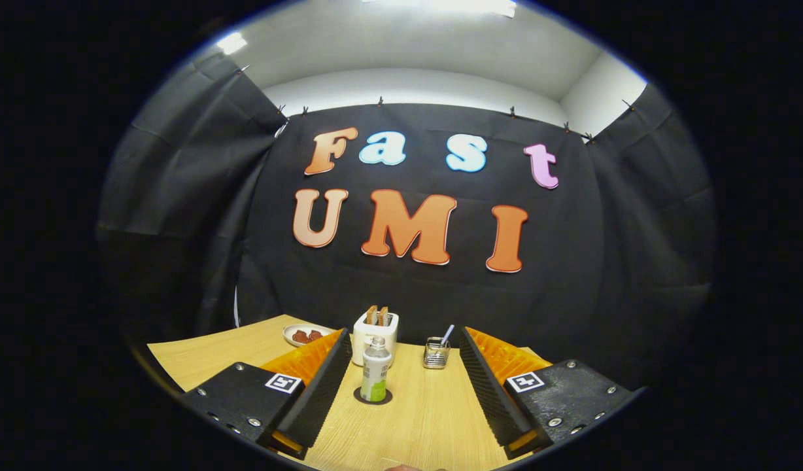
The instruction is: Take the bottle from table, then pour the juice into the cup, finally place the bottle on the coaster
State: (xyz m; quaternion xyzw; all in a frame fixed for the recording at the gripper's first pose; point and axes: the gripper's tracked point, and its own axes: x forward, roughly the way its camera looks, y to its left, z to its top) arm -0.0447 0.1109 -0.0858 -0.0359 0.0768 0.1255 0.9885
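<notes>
A bottle [375, 373] stood upright on a dark coaster [373, 396] on the table [427, 418], between the gripper's [401, 392] wide-open, empty fingers, nearer the left one, a toaster [375, 335] just behind.

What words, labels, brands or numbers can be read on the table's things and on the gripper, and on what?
Bottle label: print too small and blurred to read.
Square markers on the gripper: coded patterns, no words.
Toaster, plate, wire holder: no text visible.
The fingers are open; the bottle stands on the coaster between them, ungripped.
</notes>
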